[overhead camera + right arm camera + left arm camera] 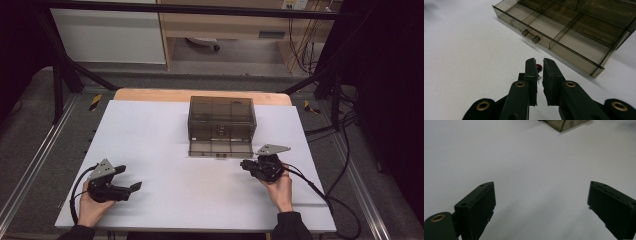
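I had my right gripper (539, 65) clenched on a small red LED (539, 67), the open drawer (564, 37) just ahead; next came carrying it over a compartment. My left gripper (541, 202) was released.

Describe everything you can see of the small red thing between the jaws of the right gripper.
The small red thing is a tiny, glossy, round dark-red bead-like piece with thin wire legs below it. The right gripper is shut on it, above the white table, just in front of the open drawer. Its exact kind cannot be told.
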Demonstrator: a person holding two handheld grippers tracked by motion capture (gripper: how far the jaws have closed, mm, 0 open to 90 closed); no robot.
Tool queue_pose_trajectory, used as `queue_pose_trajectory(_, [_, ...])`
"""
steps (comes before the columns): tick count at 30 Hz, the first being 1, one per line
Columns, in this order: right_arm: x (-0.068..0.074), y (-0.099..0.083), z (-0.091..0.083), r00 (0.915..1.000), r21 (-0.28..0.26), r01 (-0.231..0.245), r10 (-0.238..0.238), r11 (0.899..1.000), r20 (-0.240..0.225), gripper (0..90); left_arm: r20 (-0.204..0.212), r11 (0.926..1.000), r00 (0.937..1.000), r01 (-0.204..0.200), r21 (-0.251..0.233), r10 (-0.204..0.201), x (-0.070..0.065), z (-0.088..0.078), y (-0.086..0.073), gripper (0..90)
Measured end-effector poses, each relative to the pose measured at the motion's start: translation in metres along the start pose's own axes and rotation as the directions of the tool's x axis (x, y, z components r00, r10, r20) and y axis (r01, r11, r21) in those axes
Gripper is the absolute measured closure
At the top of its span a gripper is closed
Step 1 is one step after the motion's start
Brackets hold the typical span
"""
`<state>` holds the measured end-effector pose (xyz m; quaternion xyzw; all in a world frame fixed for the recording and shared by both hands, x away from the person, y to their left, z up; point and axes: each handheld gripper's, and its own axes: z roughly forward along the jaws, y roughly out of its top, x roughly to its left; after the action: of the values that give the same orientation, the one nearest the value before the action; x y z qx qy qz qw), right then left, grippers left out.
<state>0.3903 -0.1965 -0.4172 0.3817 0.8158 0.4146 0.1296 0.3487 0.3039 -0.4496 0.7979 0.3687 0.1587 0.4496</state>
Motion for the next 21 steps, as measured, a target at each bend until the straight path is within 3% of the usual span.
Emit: queue_pose_trajectory(21, [0.016, 0.027, 0.009, 0.9995, -0.023, 0.026, -0.026, 0.999, -0.018, 82.5, -0.001, 1.0000, 1.0000, -0.002, 0.003, 0.002, 0.000, 0.000, 0.000, 7.9])
